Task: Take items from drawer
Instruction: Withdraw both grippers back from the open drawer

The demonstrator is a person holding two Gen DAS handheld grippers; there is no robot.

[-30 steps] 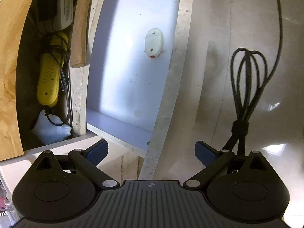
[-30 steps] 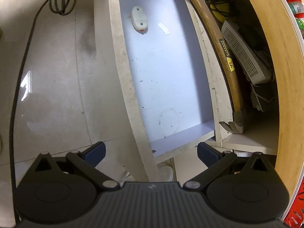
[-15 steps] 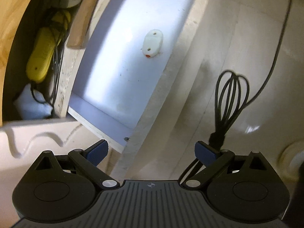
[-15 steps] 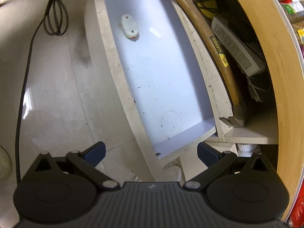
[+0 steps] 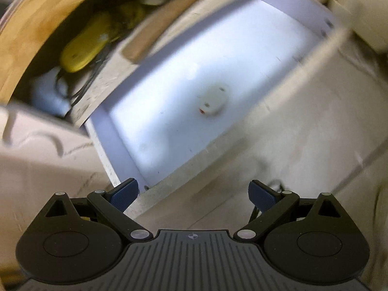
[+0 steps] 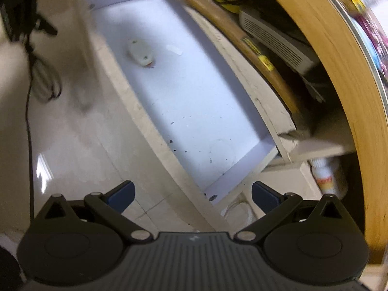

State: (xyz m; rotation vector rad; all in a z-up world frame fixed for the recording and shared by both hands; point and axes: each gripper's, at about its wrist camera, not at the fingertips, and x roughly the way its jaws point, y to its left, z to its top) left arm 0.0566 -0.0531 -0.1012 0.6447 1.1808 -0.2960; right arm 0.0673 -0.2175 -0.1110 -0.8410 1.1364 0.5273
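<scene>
Plainly, both claws are spread wide and hold nothing. The left claw (image 5: 192, 192) hangs over the near corner of the shallow white-lined drawer (image 5: 135, 131), its blue-padded fingers (image 5: 125, 192) straddling the chipboard rim. The right claw (image 6: 192, 192) hovers likewise above the drawer's near end, one finger over the floor, the other over the corner.

The one loose thing on the drawer's bare bottom is a small white oval plastic piece with a red spot (image 5: 213, 100) — at about twelve o'clock from the left claw, close to the outer wall; from the right claw it lies at eleven o'clock (image 6: 140, 53), well up the drawer.

To do this step well, I would send the nearer claw straight down over the oval piece, fingers across its short width, and close only once both pads are level with the drawer bottom; it looks flat and smooth, so it may skate aside.

Beyond the inner wall, at one o'clock from the right claw, a wooden-handled hammer (image 6: 245, 46) lies along a dark compartment beside a white slatted box (image 6: 274, 38) — a yellow plastic device (image 5: 84, 46) with cords sits there too. Pale glossy floor tiles (image 6: 72, 145) and a coiled black cable (image 6: 43, 82) lie at ten o'clock.
</scene>
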